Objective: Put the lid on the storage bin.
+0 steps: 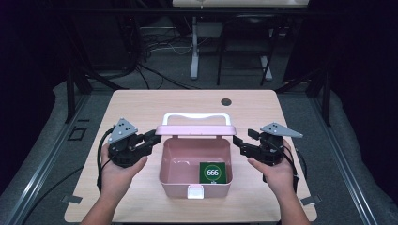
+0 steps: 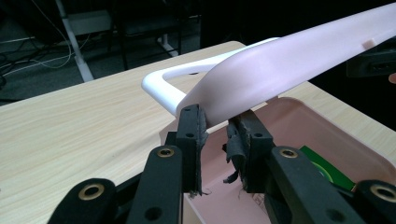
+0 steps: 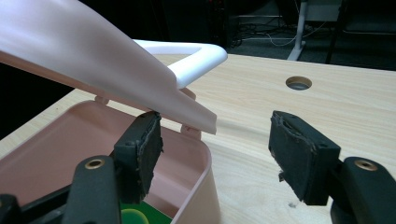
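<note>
A pink box (image 1: 162, 161) stands mid-table with its pink lid (image 1: 195, 130) raised and tilted back, and a white handle (image 1: 197, 116) on the lid's far edge. A green card (image 1: 212, 172) printed "666" lies inside at the right. My left gripper (image 1: 155, 137) is at the lid's left corner; in the left gripper view its pads (image 2: 196, 126) pinch the lid (image 2: 289, 65) edge. My right gripper (image 1: 240, 143) is beside the lid's right corner. In the right gripper view its jaws stand wide open, and the lid (image 3: 84, 51) corner hangs just above the left pad (image 3: 140, 144), with nothing held.
The wooden table (image 1: 141, 108) has a round cable hole (image 1: 226, 101) at the back. A white latch (image 1: 195, 191) sits on the box's front wall. A hand holds each gripper from the near edge. Beyond the table are a dark floor, cables and desk legs.
</note>
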Demonstrator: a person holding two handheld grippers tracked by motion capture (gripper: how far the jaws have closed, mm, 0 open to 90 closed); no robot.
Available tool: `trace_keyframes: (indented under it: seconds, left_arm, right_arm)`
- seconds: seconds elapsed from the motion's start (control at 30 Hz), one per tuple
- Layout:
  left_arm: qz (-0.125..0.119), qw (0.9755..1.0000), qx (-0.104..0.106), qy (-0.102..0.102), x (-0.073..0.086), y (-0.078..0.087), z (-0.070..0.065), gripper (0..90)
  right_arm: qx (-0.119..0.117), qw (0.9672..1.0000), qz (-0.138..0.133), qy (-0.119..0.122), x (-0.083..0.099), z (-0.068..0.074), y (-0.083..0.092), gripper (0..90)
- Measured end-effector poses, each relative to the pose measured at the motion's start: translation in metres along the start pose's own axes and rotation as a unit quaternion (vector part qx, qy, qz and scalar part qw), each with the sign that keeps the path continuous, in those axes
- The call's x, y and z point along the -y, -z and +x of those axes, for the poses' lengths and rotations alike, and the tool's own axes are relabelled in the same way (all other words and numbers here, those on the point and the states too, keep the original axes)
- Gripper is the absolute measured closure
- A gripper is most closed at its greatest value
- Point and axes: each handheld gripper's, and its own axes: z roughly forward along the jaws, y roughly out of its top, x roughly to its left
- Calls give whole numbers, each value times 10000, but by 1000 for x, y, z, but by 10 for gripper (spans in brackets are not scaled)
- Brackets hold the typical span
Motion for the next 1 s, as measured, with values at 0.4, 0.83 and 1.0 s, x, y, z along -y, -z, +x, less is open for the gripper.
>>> trace_keyframes:
  seconds: [0.4, 0.83, 1.0]
  left_arm:
    - [26, 10000, 54, -22, 4, 4, -2, 738]
    - [45, 10000, 63, -37, 5, 5, -2, 739]
    - [50, 10000, 70, -29, 4, 5, -1, 741]
  right_arm:
    - [-3, 9999, 112, 20, 2, -2, -2, 323]
    - [7, 9997, 138, 213, 2, -1, -1, 317]
    - [-10, 9997, 120, 209, 3, -1, -1, 321]
